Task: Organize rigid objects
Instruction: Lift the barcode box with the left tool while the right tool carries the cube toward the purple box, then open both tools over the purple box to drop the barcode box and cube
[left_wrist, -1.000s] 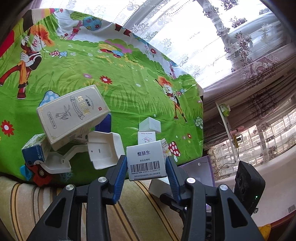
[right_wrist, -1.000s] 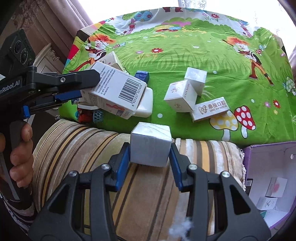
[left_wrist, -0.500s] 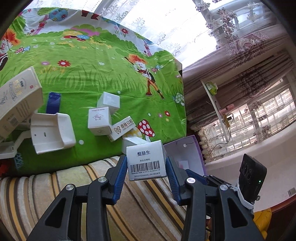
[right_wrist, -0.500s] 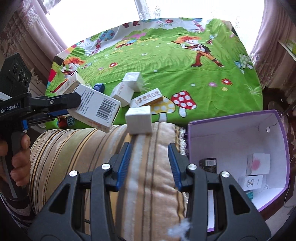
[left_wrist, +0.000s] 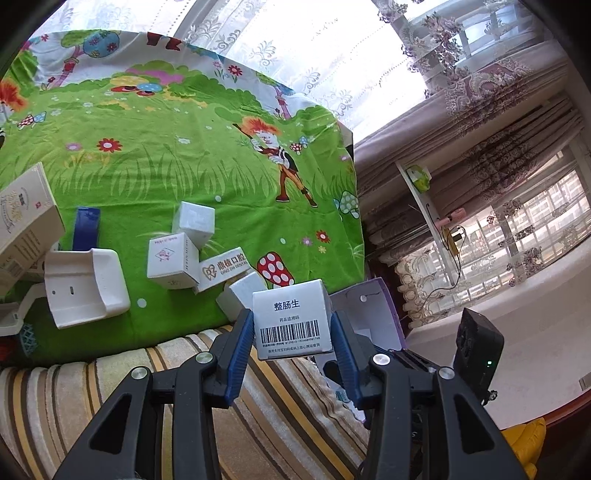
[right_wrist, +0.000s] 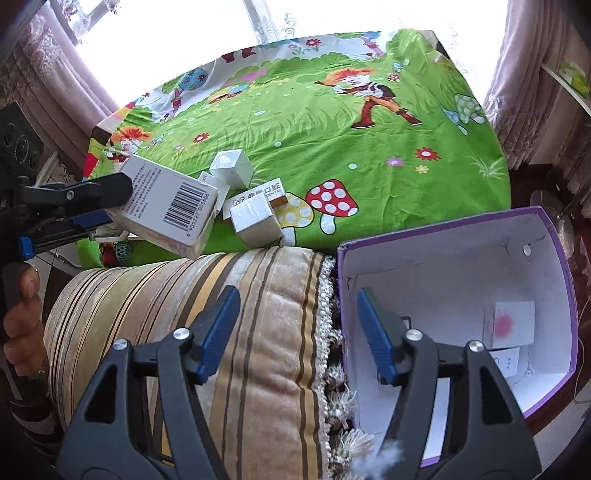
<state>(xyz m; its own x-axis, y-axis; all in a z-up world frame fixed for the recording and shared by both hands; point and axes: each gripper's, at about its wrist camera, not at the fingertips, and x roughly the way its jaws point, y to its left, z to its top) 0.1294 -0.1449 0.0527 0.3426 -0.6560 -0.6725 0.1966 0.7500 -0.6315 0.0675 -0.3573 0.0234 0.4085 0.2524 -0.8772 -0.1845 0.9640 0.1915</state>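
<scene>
My left gripper (left_wrist: 291, 341) is shut on a white medicine box with a barcode (left_wrist: 291, 319), held above the striped cushion near the purple box (left_wrist: 369, 314). The same box (right_wrist: 170, 206) shows in the right wrist view, held at the left. My right gripper (right_wrist: 297, 334) is open and empty, over the seam between the cushion and the purple box (right_wrist: 458, 273). A plain white cube (right_wrist: 255, 221) lies at the green cloth's front edge beside a dental box (right_wrist: 258, 195) and another white cube (right_wrist: 231, 168).
The purple box holds a few small cartons, one with a pink spot (right_wrist: 513, 325). A white plastic tray (left_wrist: 85, 291), a blue item (left_wrist: 86, 227) and a cream box (left_wrist: 22, 218) lie at the left of the green cartoon cloth (left_wrist: 177, 158). The striped cushion (right_wrist: 236, 317) fronts the cloth.
My right gripper let go of the white cube, which now lies at the cloth's edge, opened, and moved right over the purple box. My left gripper carried the barcode box rightward.
</scene>
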